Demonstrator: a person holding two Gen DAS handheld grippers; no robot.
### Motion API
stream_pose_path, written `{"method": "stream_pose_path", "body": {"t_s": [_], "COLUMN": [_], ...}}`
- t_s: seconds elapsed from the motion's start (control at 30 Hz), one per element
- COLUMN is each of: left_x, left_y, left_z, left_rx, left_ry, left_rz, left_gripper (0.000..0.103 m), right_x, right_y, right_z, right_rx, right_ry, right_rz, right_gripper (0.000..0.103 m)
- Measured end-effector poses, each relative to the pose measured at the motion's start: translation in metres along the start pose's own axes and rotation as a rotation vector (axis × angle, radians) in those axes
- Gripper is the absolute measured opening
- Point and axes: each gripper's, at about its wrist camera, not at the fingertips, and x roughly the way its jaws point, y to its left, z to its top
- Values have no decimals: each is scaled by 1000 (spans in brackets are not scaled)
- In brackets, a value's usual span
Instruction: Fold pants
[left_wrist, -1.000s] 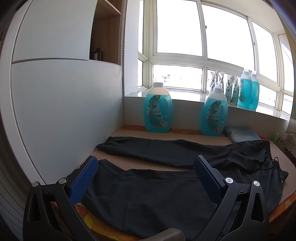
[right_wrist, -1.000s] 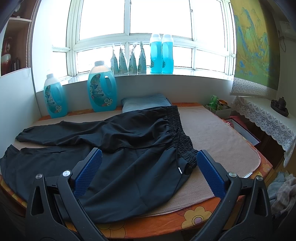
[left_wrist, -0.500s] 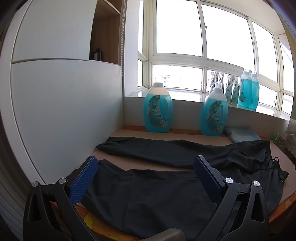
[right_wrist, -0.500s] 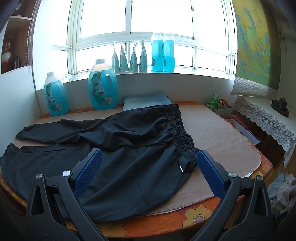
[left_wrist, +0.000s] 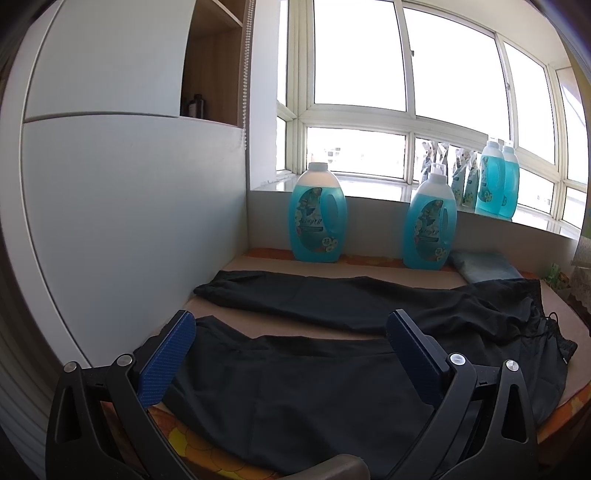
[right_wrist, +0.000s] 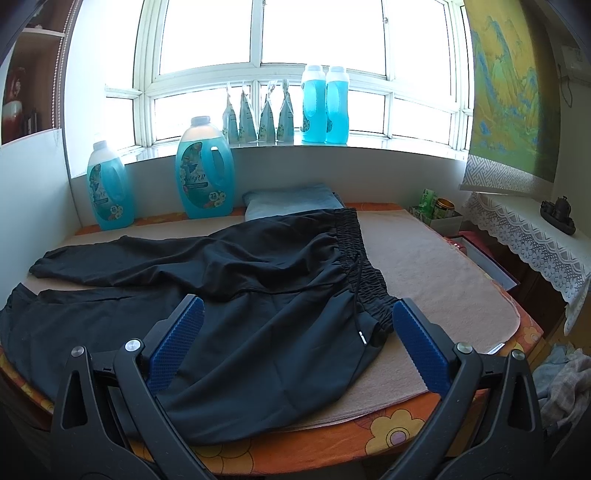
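Pants (right_wrist: 236, 295) spread flat on table (right_wrist: 436, 280); left tool (left_wrist: 291, 330), right tool (right_wrist: 295, 314) both released, empty.

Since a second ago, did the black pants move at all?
No. The black pants still lie spread out, with the waistband just as near the folded blue cloth.

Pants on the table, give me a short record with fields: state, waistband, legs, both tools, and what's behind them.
pants: black pants lying spread flat, not yet folded
surface: beige mat on a floral table
waistband: elastic waistband toward the right end, drawstring loose across it
legs: reaching left, apart, with a strip of mat between them
left tool: left tool open, above the near leg, holding nothing
right tool: right tool open, near the waistband, holding nothing
behind: two blue detergent jugs and a folded blue cloth
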Motion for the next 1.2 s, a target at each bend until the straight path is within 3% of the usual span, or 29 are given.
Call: {"method": "stream_pose_path", "body": {"t_s": [0.93, 1.2], "left_x": [6, 10], "left_y": [6, 31], "left_z": [-1, 0], "left_rx": [10, 4], "left_ry": [7, 3], "left_rz": [30, 83], "left_gripper": [103, 103], "right_x": [1, 12], "right_y": [9, 16], "right_z": [2, 9], "right_rx": [-40, -53], "right_ry": [-14, -19], "right_rz": [-3, 70], "right_gripper": [103, 103]}}
